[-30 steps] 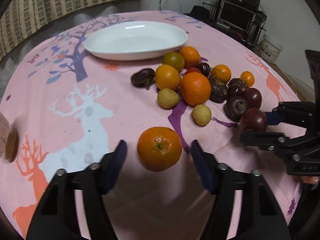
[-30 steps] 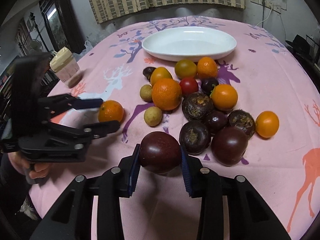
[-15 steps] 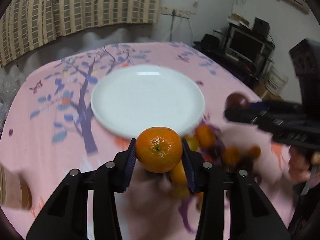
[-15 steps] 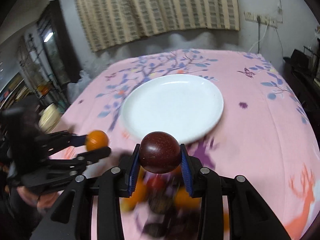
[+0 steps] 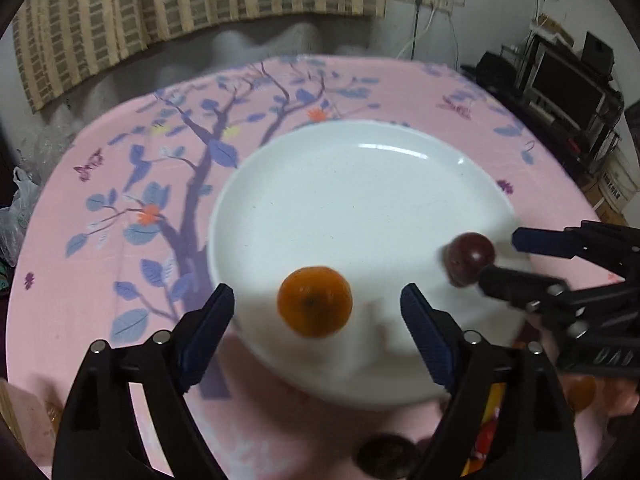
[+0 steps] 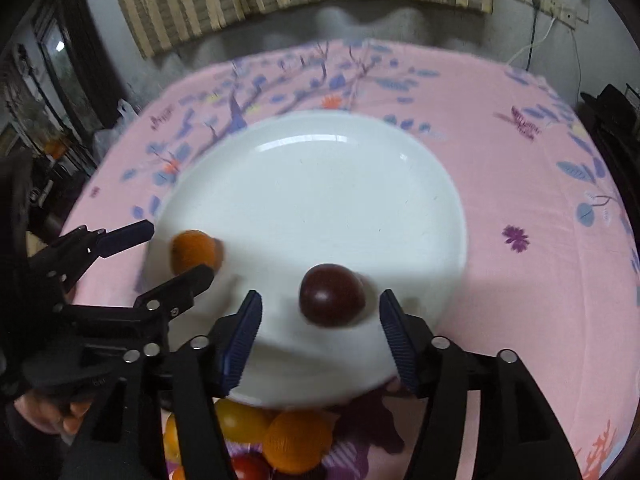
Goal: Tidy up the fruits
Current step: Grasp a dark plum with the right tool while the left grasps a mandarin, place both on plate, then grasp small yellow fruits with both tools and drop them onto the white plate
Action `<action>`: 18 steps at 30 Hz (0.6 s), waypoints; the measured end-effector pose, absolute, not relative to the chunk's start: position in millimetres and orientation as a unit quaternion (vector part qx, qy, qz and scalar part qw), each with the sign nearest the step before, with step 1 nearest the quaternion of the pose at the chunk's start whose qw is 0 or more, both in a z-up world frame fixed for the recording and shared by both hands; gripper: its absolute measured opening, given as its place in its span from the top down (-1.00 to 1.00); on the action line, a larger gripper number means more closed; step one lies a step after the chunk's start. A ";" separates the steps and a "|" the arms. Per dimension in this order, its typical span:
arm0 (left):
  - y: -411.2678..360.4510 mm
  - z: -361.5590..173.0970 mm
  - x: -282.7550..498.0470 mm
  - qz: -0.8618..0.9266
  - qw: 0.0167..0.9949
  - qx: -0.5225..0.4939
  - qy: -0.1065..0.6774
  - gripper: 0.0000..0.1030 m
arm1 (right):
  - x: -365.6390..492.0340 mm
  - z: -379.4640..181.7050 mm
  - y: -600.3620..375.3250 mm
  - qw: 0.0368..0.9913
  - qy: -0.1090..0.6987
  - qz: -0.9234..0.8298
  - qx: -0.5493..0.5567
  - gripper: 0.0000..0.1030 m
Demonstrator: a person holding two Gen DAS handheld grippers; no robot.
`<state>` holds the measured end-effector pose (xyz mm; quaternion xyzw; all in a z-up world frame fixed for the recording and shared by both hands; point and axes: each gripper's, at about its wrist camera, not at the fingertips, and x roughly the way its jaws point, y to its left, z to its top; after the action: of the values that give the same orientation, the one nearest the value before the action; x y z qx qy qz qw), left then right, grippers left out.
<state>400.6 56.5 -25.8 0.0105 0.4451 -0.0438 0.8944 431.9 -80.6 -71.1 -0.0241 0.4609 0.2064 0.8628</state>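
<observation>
A white plate (image 5: 360, 184) lies on the pink tablecloth, also in the right wrist view (image 6: 320, 184). My left gripper (image 5: 318, 312) is open over the plate's near left part; a blurred orange (image 5: 315, 301) sits free between its fingers, also seen from the right wrist (image 6: 194, 250). My right gripper (image 6: 320, 316) is open over the plate's near right part; a dark purple fruit (image 6: 332, 294) sits free between its fingers, also seen from the left wrist (image 5: 470, 254). Whether either fruit touches the plate cannot be told.
Several oranges and dark fruits (image 6: 296, 442) lie on the cloth just below the plate's near edge. Dark fruit (image 5: 384, 454) shows under the left gripper. Shelves with electronics (image 5: 568, 76) stand at the far right, a striped curtain (image 5: 200, 4) behind the table.
Both grippers moved forward over the plate and opened. The orange and the purple fruit, held half a second ago, are now released between the spread fingers.
</observation>
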 end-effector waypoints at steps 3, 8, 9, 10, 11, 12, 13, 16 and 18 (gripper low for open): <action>64.9 -11.1 361.2 -0.067 0.899 -0.014 0.433 -0.66 | 395.4 -55.6 -111.7 0.871 0.430 0.237 0.003 -0.28; 57.2 -19.0 275.1 -0.121 0.902 0.001 0.414 -0.70 | 304.7 -54.1 -151.7 0.877 0.392 0.279 0.004 -0.28; 54.1 -23.9 262.3 -0.137 0.901 0.007 0.411 -0.70 | 287.1 -55.2 -151.3 0.875 0.387 0.292 0.002 -0.28; 51.2 -29.4 250.8 -0.148 0.901 0.019 0.407 -0.69 | 276.1 -56.1 -147.2 0.874 0.384 0.298 -0.003 -0.28; 50.8 -34.6 242.6 -0.150 0.902 0.028 0.403 -0.67 | 264.9 -58.0 -140.8 0.872 0.382 0.305 -0.009 -0.26; 52.5 -37.9 239.1 -0.150 0.902 0.030 0.403 -0.64 | 255.3 -60.7 -133.7 0.870 0.382 0.311 -0.014 -0.09; 57.8 -41.2 238.0 -0.143 0.901 0.026 0.409 -0.64 | 245.6 -66.3 -122.9 0.864 0.387 0.322 -0.017 0.12; 84.8 -40.0 240.3 -0.108 0.904 -0.014 0.413 -0.64 | 234.1 -92.0 -87.8 0.835 0.428 0.346 -0.028 0.29; 101.9 -35.4 241.2 -0.081 0.908 -0.037 0.409 -0.61 | 232.8 -104.3 -72.9 0.834 0.441 0.329 -0.046 0.30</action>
<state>241.2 101.9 -35.4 -0.0368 0.4087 -0.0808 0.9083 232.8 -72.9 -104.3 -0.0455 0.4411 0.3294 0.8336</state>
